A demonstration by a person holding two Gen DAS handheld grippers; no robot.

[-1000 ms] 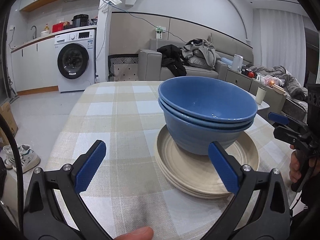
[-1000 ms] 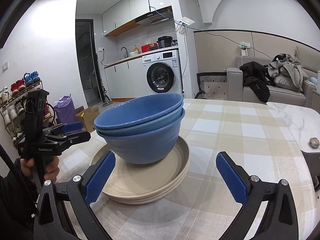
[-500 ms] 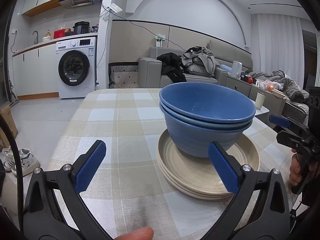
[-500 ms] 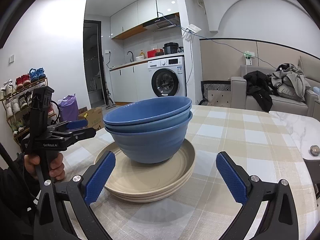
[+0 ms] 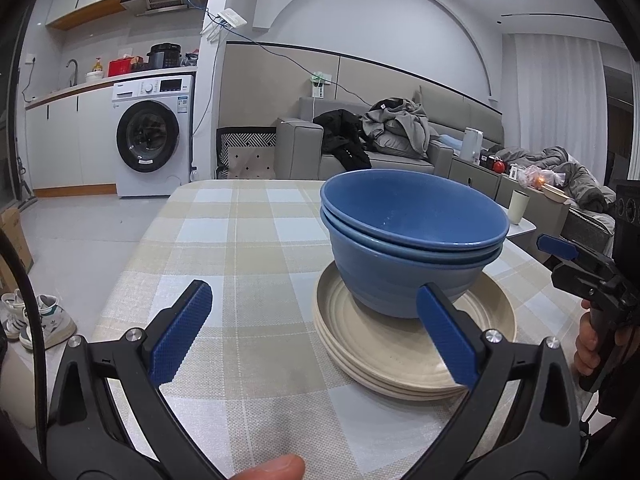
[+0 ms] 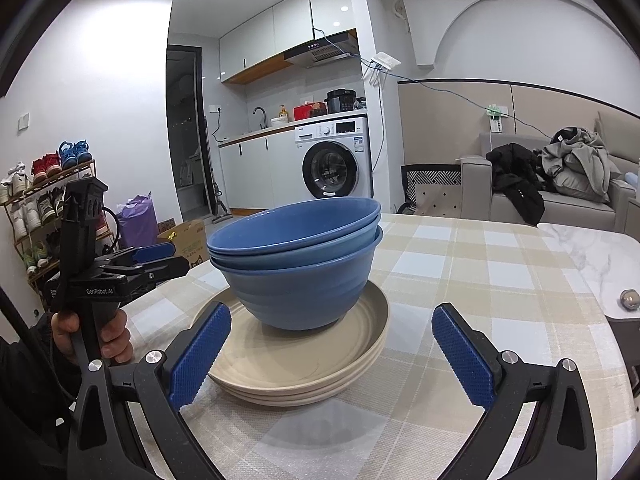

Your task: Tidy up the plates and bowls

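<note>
Three nested blue bowls (image 5: 412, 240) stand on a stack of cream plates (image 5: 404, 352) on the checked tablecloth; both also show in the right wrist view, the bowls (image 6: 300, 256) on the plates (image 6: 304, 372). My left gripper (image 5: 312, 336) is open and empty, near the plates' left side, its right finger in front of the stack. My right gripper (image 6: 332, 356) is open and empty, held low before the plates. Each gripper shows in the other's view, the right one (image 5: 576, 260) and the left one (image 6: 132, 264).
The table (image 5: 240, 240) has a checked cloth and ends at its left edge above shoes on the floor. A marble side surface (image 6: 592, 248) with a small knob lies right. A sofa with clothes and a washing machine stand behind.
Both grippers have tilted up and drawn back a little, so the stack sits lower in both views. The bowls and plates have not moved.
</note>
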